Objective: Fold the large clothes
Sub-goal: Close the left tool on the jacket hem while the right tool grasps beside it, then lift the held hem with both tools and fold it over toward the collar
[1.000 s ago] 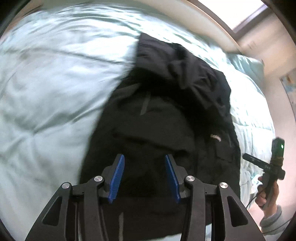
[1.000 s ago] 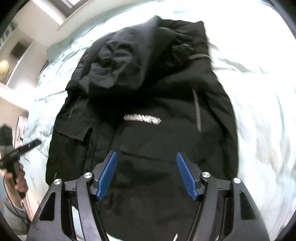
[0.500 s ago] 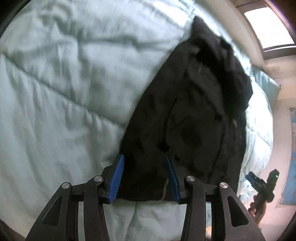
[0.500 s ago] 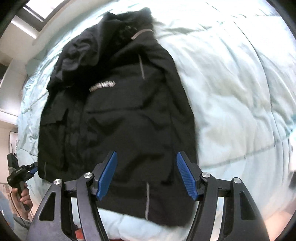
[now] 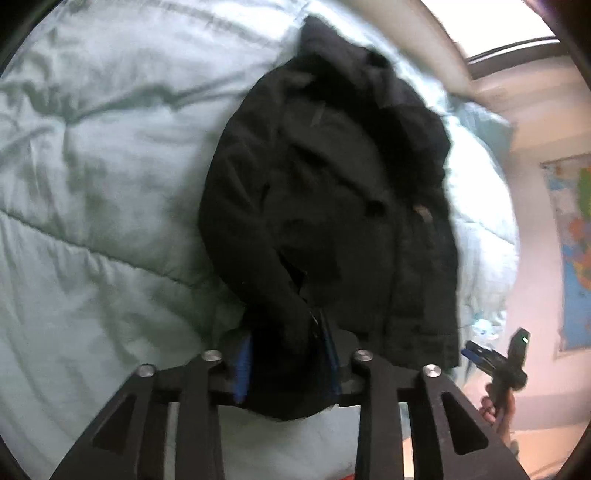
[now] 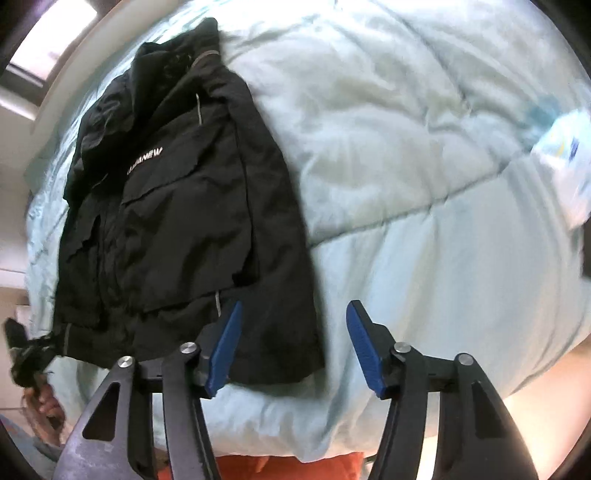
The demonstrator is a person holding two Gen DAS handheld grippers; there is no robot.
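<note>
A large black hooded jacket [image 5: 332,206] lies face up on a pale green duvet [image 5: 103,192], hood away from me. In the right wrist view it [image 6: 177,221] shows white chest lettering. My left gripper [image 5: 288,354] is closed on the jacket's near left bottom corner, with fabric bunched between the blue pads. My right gripper [image 6: 293,347] is open, its left pad over the jacket's near right bottom corner and its right pad over bare duvet. It also shows small at the right of the left wrist view [image 5: 495,362].
The duvet [image 6: 424,184] covers the whole bed. A white and blue packet [image 6: 565,162] lies at its right edge. A window [image 5: 491,26] is beyond the bed's head and a wall map [image 5: 572,251] hangs at the right. Orange cloth [image 6: 295,469] shows below the bed edge.
My left gripper has closed on the jacket's bottom left corner, which now bunches between the pads. My right gripper has shifted right to the bottom right corner and stays open.
</note>
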